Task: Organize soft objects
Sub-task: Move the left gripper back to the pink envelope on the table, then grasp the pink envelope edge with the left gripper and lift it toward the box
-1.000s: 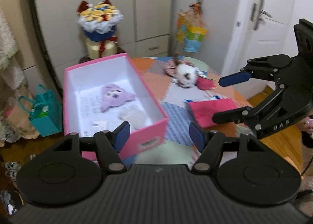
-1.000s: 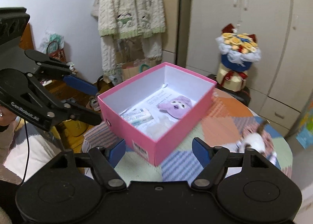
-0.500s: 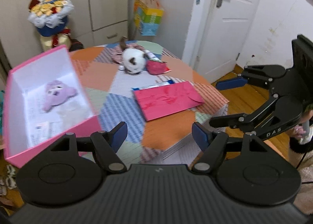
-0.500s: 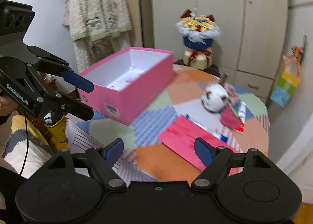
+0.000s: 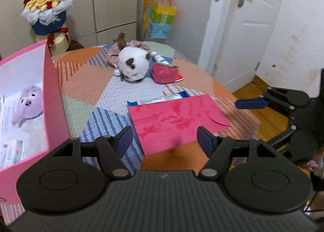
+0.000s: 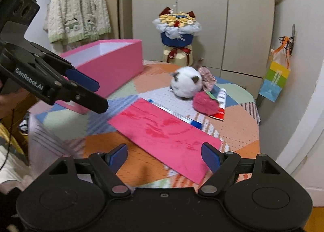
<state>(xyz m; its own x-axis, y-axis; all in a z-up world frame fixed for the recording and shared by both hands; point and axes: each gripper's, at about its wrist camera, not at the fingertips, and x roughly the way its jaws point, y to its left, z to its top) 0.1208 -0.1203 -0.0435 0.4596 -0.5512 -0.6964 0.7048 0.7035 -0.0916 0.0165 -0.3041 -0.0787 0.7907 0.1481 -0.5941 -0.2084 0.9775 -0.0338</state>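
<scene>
Soft toys are seen on a round bench covered with a patchwork cloth. A white and brown plush animal lies near the far side of the bench, and a red plush strawberry lies just beside it, touching or almost touching. Behind the animal a pinkish patterned cloth piece is partly hidden. A lilac plush toy is already placed inside the open pink box, which stands at the left side of the bench. A flat pink envelope lies in the middle of the bench, over a white and blue tube.

The left tool is held above the near edge of the envelope. Its jaws are closing, but nothing is pressed between them; the pads are apart from the paper. The right tool is held over the same envelope from the other side, with its jaws spread wide and nothing grasped.

A flower bouquet, a cream cardigan and a coloured paper bag are seen behind the bench.
</scene>
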